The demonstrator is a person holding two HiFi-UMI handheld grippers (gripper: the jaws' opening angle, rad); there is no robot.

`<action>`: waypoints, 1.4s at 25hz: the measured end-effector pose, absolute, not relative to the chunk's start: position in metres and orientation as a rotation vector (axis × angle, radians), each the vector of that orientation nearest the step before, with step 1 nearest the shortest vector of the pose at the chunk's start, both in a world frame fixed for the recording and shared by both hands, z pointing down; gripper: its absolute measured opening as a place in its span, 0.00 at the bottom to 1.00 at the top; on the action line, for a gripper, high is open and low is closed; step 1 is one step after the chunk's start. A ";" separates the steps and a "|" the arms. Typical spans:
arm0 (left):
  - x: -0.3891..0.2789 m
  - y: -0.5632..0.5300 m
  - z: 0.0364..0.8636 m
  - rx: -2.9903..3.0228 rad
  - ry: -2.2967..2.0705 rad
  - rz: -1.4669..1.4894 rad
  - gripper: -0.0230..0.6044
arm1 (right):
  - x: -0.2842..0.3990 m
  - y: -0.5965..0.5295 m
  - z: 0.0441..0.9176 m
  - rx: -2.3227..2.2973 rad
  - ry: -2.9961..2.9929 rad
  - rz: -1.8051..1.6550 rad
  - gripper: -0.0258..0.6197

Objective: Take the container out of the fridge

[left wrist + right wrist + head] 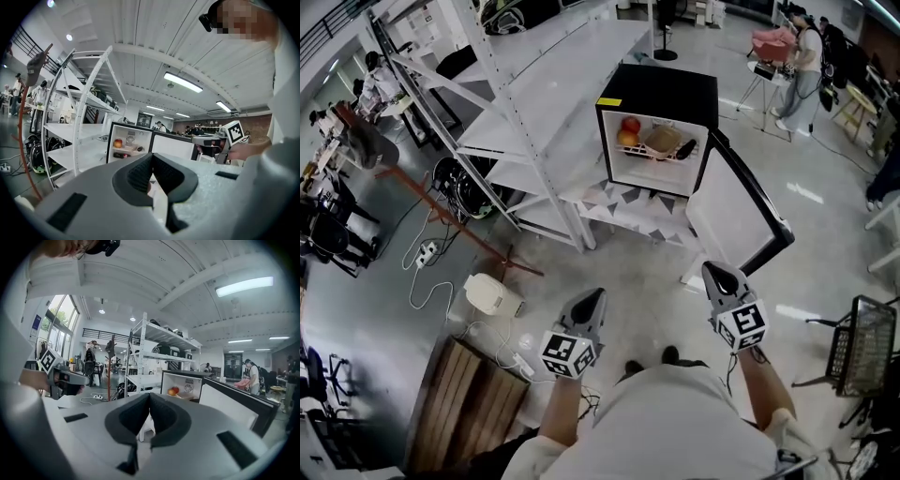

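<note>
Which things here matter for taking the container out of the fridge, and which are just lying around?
For the job: open fridge, container inside it, left gripper, right gripper, both shut and empty.
Just lying about: red apple, shelving rack, power strip, wire basket.

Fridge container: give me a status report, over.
Left gripper and right gripper both shut, empty, short of the fridge. Container on the shelf beside the fruit. Door open, no obstacle seen.
</note>
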State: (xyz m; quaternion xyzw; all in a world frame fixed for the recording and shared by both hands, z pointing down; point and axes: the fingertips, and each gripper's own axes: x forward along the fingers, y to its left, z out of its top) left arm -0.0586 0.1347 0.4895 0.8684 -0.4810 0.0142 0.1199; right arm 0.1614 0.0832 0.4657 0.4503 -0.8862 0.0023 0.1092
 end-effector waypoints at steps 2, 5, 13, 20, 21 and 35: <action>-0.060 0.137 0.491 2.547 -1.390 0.042 0.04 | 0.158 0.088 0.466 1.334 -2.602 0.007 0.05; -0.061 0.140 0.494 2.557 -1.368 0.051 0.04 | 0.154 0.095 0.469 1.329 -2.591 -0.003 0.05; -0.058 0.138 0.504 2.533 -1.365 0.059 0.04 | 0.157 0.091 0.477 1.318 -2.584 0.007 0.05; -0.049 0.114 0.504 2.517 -1.399 0.080 0.04 | 0.150 0.058 0.490 1.274 -2.628 0.054 0.05; -0.047 0.108 0.505 2.516 -1.404 0.087 0.04 | 0.150 0.050 0.490 1.271 -2.632 0.048 0.05; -0.016 -0.003 0.496 2.489 -1.487 0.122 0.04 | 0.167 -0.074 0.493 1.182 -2.652 -0.028 0.05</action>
